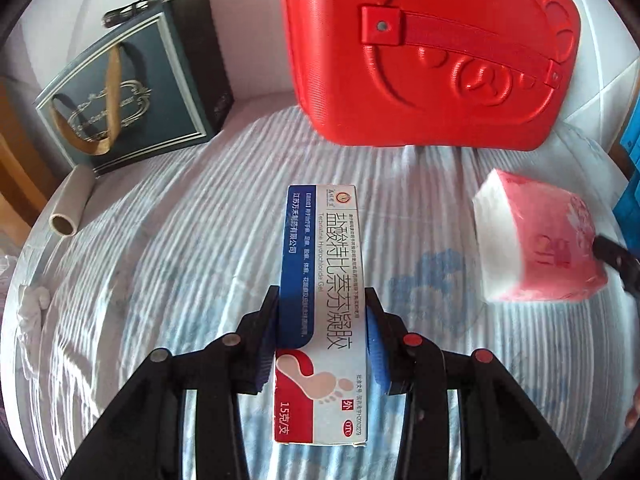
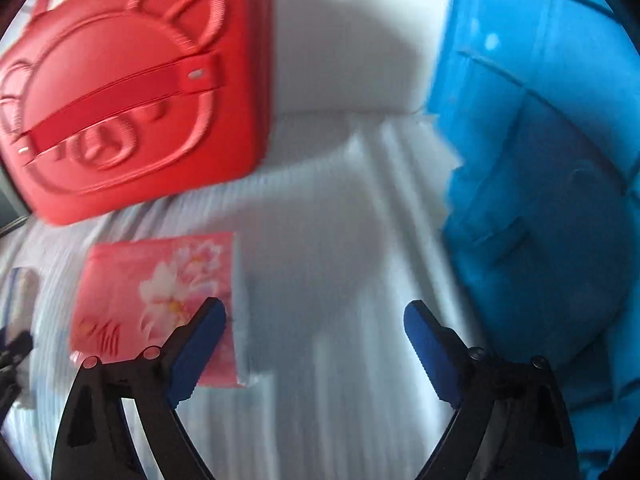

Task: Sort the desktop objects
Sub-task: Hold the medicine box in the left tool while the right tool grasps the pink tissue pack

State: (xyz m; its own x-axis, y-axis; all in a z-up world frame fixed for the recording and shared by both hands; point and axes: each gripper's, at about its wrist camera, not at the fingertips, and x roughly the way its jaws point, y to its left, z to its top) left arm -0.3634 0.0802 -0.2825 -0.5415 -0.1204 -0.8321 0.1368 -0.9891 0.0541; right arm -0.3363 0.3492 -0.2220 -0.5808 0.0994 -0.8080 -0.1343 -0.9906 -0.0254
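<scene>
My left gripper [image 1: 322, 300] is shut on a white, blue and red medicine box [image 1: 322, 276] with a foot picture, held lengthwise over the striped cloth. A pink tissue pack [image 1: 536, 240] lies to its right; it also shows in the right wrist view [image 2: 156, 300], low and left. My right gripper [image 2: 314, 314] is open and empty above the cloth, its left finger over the pack's right edge. A red bear-face case [image 1: 432, 48] stands at the back, also in the right wrist view [image 2: 120, 96]. The right wrist view is blurred.
A blue plastic container [image 2: 540, 200] stands close on the right. A dark gift bag [image 1: 132, 88] with gold handles stands at the back left, with a cardboard tube [image 1: 72, 208] in front of it. The striped cloth [image 1: 192, 264] covers the table.
</scene>
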